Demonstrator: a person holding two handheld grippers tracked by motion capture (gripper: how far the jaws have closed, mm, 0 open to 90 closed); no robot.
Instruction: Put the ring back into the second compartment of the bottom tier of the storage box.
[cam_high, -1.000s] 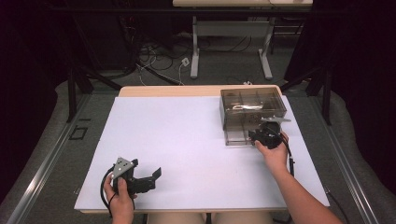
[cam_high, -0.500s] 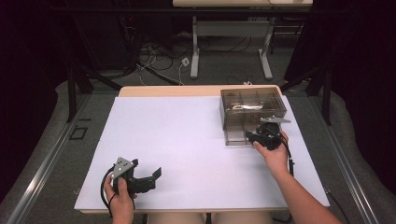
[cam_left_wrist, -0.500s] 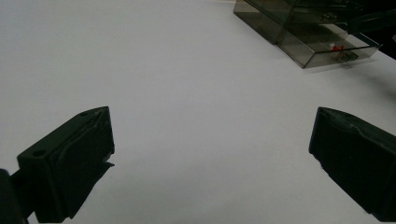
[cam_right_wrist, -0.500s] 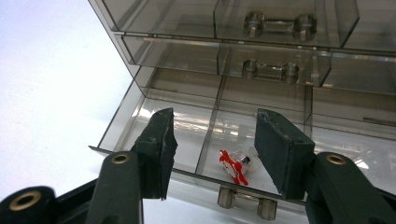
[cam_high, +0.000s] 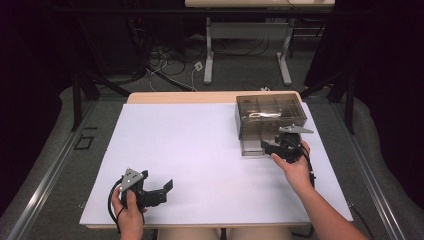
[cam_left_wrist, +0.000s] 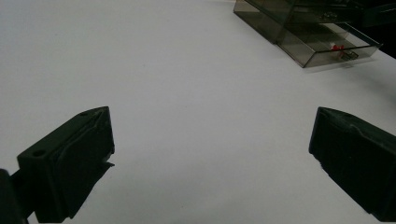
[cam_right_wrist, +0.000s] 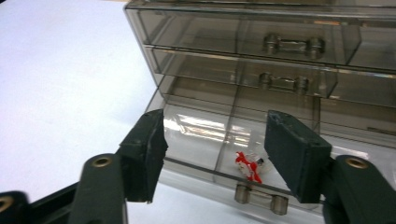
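Note:
A smoky clear drawer box (cam_high: 270, 111) stands at the back right of the white table (cam_high: 200, 150). Its bottom drawer (cam_right_wrist: 210, 135) is pulled out, and a small red and clear object (cam_right_wrist: 250, 167) lies inside near the front wall. My right gripper (cam_right_wrist: 217, 140) is open, its jaws hovering just over that drawer with nothing between them. In the high view the right gripper (cam_high: 266, 146) sits at the drawer's front. My left gripper (cam_high: 159, 184) rests low at the front left, open and empty. From it, the open drawer (cam_left_wrist: 327, 46) lies far ahead to the right.
The two upper drawers are shut, each with a bar handle (cam_right_wrist: 292, 44). The open drawer's own handle (cam_right_wrist: 260, 198) lies just below my right jaws. Wide bare white table surface (cam_left_wrist: 187, 70) spreads between the two grippers. Table edges drop to a grey floor.

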